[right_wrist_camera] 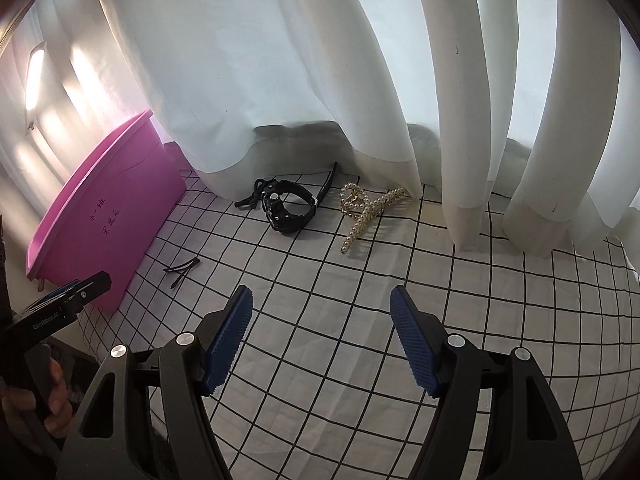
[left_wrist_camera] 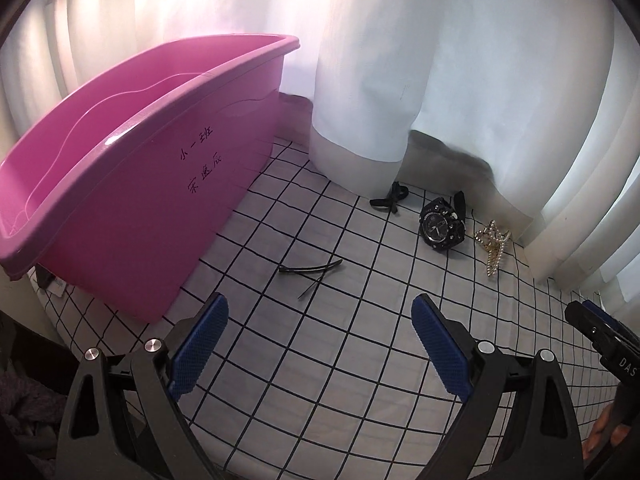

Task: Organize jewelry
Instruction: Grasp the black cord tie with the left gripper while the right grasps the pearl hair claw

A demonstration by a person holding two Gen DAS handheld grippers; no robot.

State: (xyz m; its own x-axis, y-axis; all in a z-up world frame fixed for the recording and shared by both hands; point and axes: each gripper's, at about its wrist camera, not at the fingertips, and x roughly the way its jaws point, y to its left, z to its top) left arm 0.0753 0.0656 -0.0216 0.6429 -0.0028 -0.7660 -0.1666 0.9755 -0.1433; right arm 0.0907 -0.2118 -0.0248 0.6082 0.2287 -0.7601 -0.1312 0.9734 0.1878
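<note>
Both claws, left [left_wrist_camera: 320, 344] and right [right_wrist_camera: 321, 336], are held apart and empty above the checked cloth [right_wrist_camera: 360, 320]. The watch [right_wrist_camera: 289, 208] and pearl clip [right_wrist_camera: 366, 210] are seen by the curtain [right_wrist_camera: 280, 80]; fabric could be snagged there.

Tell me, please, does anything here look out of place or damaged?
Nothing looks damaged. The black watch, pearl hair claw, small black bow and thin black hairpin lie scattered on the checked cloth, outside the pink tub.
</note>
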